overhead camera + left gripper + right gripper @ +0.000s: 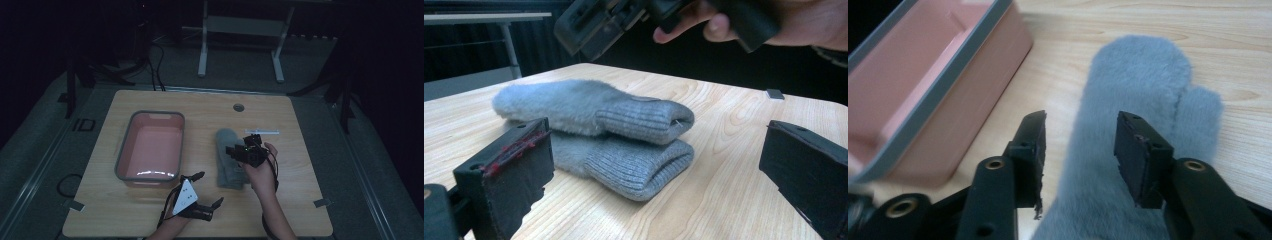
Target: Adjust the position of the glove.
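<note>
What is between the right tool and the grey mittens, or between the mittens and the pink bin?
Nothing visible. The right tool hangs open just above the stacked grey mittens, and only bare table separates them from the pink bin beside them.

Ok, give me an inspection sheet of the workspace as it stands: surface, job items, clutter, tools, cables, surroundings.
Surface: wooden table, light grain, round hole near the far edge.
Job's things: two grey mittens stacked, cuffs toward the left tool's camera; pink bin with grey rim to their left, nothing seen inside.
Clutter: tape pieces at the near table corners; a pale strip beyond the mittens.
Tools: right tool above the mittens, jaws apart and not pressing the fabric; left tool low near the front edge, jaws wide, nothing between them.
Cables: one trails from the right tool along the forearm; more lie on the floor behind.
Surroundings: dark room, white table frame beyond.
</note>
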Action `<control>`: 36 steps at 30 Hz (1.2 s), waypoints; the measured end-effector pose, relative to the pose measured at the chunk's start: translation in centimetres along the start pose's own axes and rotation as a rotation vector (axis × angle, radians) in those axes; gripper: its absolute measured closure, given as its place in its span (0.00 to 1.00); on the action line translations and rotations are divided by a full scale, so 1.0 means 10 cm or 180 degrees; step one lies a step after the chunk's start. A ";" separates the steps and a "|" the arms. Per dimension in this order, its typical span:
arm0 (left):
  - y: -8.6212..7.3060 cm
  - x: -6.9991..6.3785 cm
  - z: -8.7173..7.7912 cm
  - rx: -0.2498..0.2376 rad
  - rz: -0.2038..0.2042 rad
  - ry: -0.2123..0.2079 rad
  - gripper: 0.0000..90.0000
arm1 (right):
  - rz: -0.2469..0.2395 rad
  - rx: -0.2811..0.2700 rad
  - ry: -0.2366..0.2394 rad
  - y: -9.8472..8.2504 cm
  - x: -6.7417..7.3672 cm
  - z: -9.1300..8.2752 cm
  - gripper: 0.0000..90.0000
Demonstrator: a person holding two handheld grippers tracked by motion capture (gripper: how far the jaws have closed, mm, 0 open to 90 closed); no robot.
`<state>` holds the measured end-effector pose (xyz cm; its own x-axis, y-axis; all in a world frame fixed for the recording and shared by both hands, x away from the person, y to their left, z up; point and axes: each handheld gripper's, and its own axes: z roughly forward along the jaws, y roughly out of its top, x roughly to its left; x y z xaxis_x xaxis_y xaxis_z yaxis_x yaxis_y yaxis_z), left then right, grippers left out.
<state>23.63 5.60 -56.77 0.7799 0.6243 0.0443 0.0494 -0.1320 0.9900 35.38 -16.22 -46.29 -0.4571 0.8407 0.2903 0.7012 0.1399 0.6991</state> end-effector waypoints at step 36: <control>0.00 0.01 0.00 0.0003 -0.0013 0.0004 0.01 | -0.3195 0.0541 -0.0122 -0.73 0.21 -0.12 0.94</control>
<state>23.70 5.64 -56.76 0.7790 0.6257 0.0405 0.0531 -0.1302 0.9901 28.64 -16.12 -49.99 -0.8614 0.3102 -0.4022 0.0736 0.8597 0.5054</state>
